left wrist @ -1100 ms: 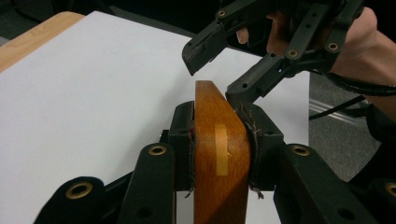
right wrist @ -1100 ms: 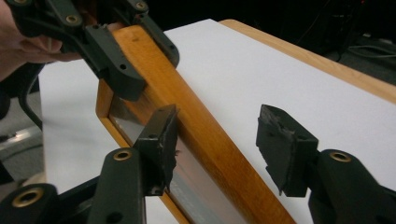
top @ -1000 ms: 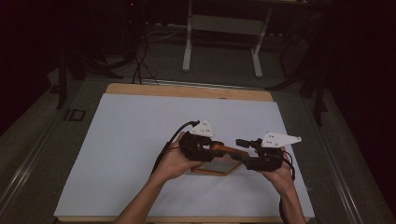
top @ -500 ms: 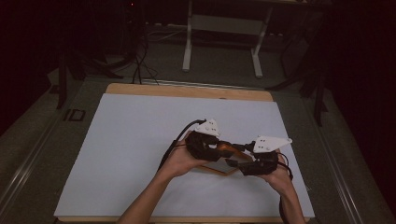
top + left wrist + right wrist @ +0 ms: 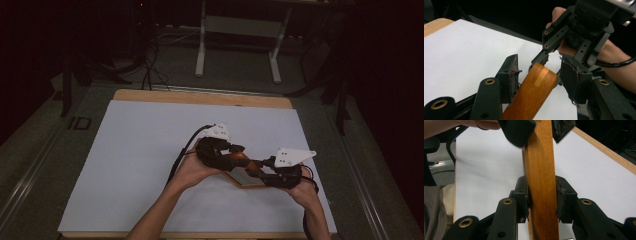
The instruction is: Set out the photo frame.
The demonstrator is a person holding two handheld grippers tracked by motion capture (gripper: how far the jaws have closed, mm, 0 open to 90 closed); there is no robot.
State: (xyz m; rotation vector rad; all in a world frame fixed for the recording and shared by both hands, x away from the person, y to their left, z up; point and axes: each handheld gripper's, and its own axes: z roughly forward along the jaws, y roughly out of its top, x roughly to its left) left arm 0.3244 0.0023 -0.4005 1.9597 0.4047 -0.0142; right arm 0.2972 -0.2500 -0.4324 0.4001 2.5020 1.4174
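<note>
The left gripper (image 5: 537, 82) has its jaws standing wide around the end of the wooden strip (image 5: 531, 93), one pad touching and the other apart, so I judge the step is a two-handed hold just above the white surface (image 5: 125, 150), done best by closing squarely on the flat faces before any pull. The right gripper (image 5: 541, 198) is clamped on the strip's edges, and should hold level. The high view places both grippers right of centre, while the gripper views alone reveal which jaws grip.
</note>
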